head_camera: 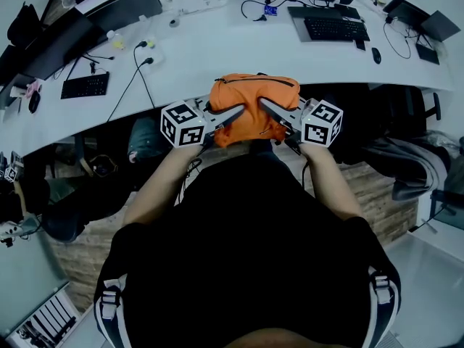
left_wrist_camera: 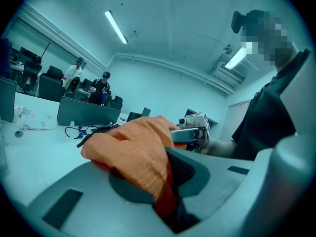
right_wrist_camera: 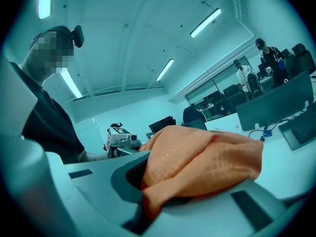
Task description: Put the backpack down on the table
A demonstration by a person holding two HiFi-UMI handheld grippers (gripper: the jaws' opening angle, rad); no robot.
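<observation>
The table [head_camera: 217,49] edge is partly hidden behind the backpack [head_camera: 254,98].

The backpack [head_camera: 254,96] is orange with a fine grid weave and black zip, the left gripper [head_camera: 240,110] and right gripper [head_camera: 263,102] are grey with black-and-white square markers, and the table [head_camera: 217,49] is white.

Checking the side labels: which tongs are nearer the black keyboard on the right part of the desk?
Right. The right tongs clamp the right side of the orange backpack, with the keyboard lying beyond them. The left tongs clamp its left side, farther off.
</observation>
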